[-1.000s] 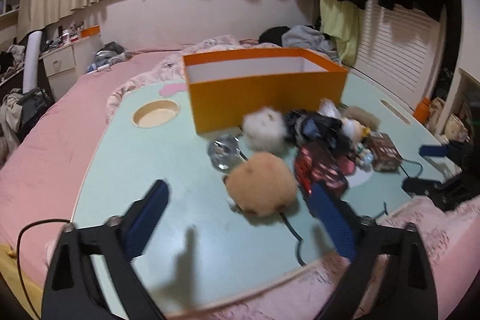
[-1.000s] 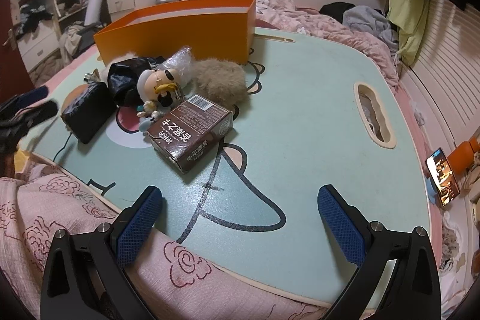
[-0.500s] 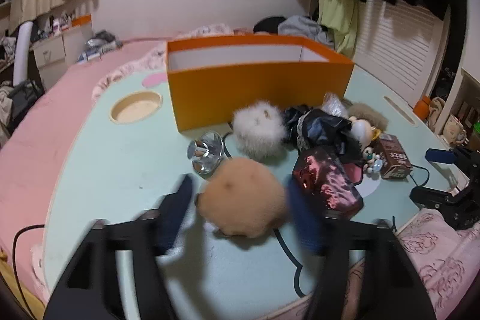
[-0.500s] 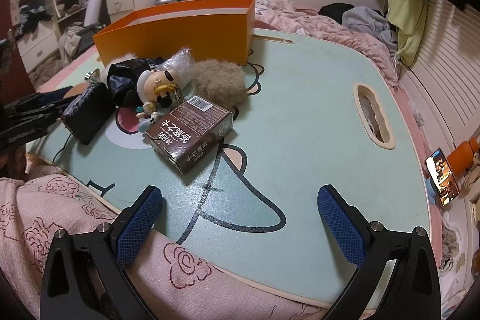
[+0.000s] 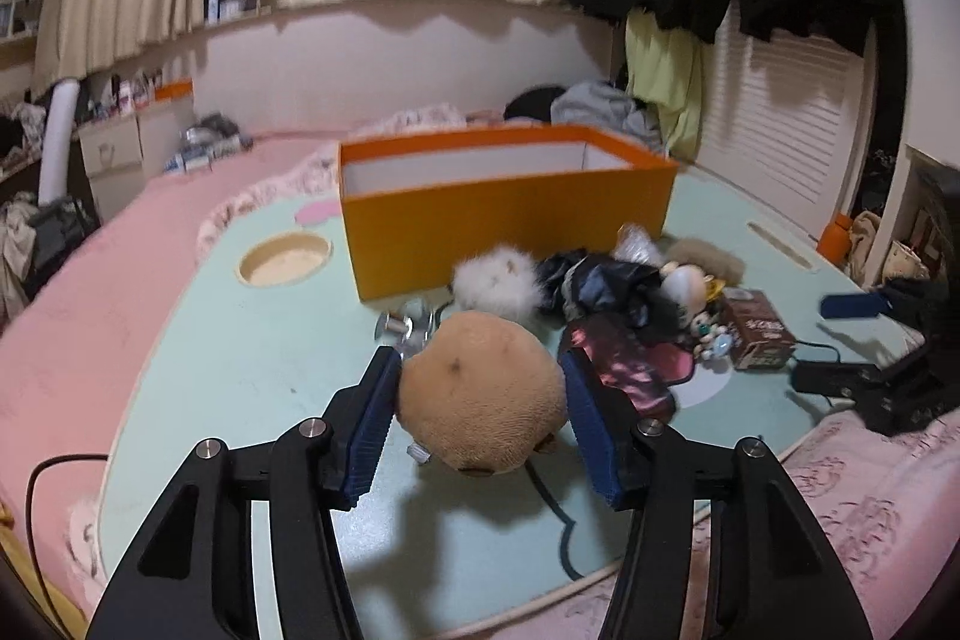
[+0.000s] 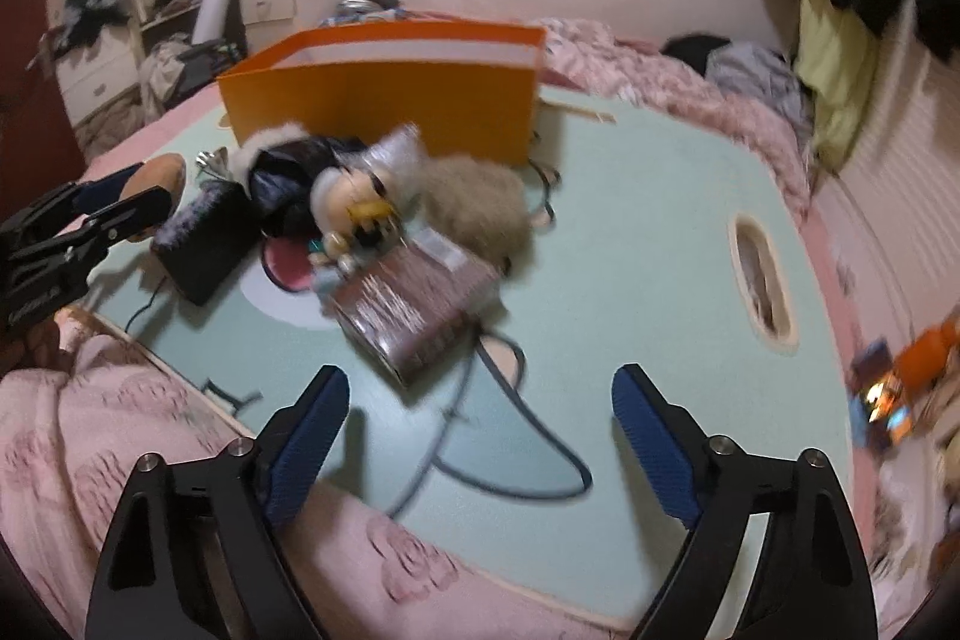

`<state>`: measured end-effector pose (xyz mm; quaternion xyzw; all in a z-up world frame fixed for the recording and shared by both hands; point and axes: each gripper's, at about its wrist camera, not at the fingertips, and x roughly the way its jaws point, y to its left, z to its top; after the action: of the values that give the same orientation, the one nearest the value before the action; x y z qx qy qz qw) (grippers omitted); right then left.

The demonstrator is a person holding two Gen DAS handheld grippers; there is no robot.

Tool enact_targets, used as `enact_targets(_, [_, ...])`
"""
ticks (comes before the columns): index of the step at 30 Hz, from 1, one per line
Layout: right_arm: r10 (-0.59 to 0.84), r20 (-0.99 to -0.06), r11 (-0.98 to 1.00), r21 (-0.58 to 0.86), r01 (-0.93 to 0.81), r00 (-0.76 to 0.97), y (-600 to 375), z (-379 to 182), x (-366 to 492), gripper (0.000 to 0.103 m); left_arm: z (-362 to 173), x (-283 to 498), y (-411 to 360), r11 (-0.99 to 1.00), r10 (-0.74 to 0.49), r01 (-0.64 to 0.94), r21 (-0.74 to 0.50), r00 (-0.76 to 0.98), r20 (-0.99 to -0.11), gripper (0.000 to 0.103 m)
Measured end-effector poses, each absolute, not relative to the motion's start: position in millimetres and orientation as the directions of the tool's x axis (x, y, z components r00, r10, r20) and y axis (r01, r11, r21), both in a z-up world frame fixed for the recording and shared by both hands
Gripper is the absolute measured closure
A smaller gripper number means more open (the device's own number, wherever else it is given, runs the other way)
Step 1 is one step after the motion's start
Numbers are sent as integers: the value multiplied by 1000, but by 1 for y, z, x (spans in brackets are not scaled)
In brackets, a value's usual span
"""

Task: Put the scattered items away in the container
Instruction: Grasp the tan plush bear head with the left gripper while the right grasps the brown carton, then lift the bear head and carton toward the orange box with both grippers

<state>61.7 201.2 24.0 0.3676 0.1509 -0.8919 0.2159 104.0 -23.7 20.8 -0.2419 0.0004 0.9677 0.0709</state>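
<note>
Tan plush ball (image 5: 483,403) is gripped by the left gripper (image 5: 480,421), near of the orange box (image 5: 504,214).
Blue pads are pressed on both sides of the ball after closing in. The right gripper (image 6: 480,436) is held wide with jaws narrowing, nothing between, near the brown carton (image 6: 414,316) on the mint table (image 6: 630,244).

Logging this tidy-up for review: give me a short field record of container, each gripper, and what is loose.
container: orange box, open-topped, on the green table
left gripper: jaws closed on the tan plush ball
right gripper: jaws apart, nothing between them, have just narrowed
loose: brown carton, white pom-pom, duck toy
</note>
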Motion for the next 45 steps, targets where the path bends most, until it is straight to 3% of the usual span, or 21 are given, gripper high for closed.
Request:
enact_targets(4, [-331, -729, -828, -81, 555, -599, 178, 32, 51, 14, 25, 112, -16, -989, 125, -145, 12, -893, -433, 47])
enact_targets(9, [-266, -752, -831, -139, 539, -604, 159, 24, 29, 14, 25, 111, -14, -989, 119, -145, 27, -892, -436, 47])
enact_targets(10, [-254, -760, -835, -141, 532, -598, 158, 21, 26, 19, 26, 111, -15, -989, 120, -145, 24, -892, -437, 47])
enact_targets(11, [-249, -767, -839, -134, 527, -591, 159, 18, 24, 36, 26, 111, -16, -989, 120, -143, 21, -891, -437, 47])
enact_targets(18, [-281, -755, -858, -78, 507, -592, 180, 16, 43, 36, 26, 110, -17, -990, 117, -138, 16, -890, -441, 47])
enact_targets(45, [-241, -681, -863, -176, 474, -691, 179, 32, 58, 36, 34, 108, -20, -991, 127, -137, -10, -885, -447, 47])
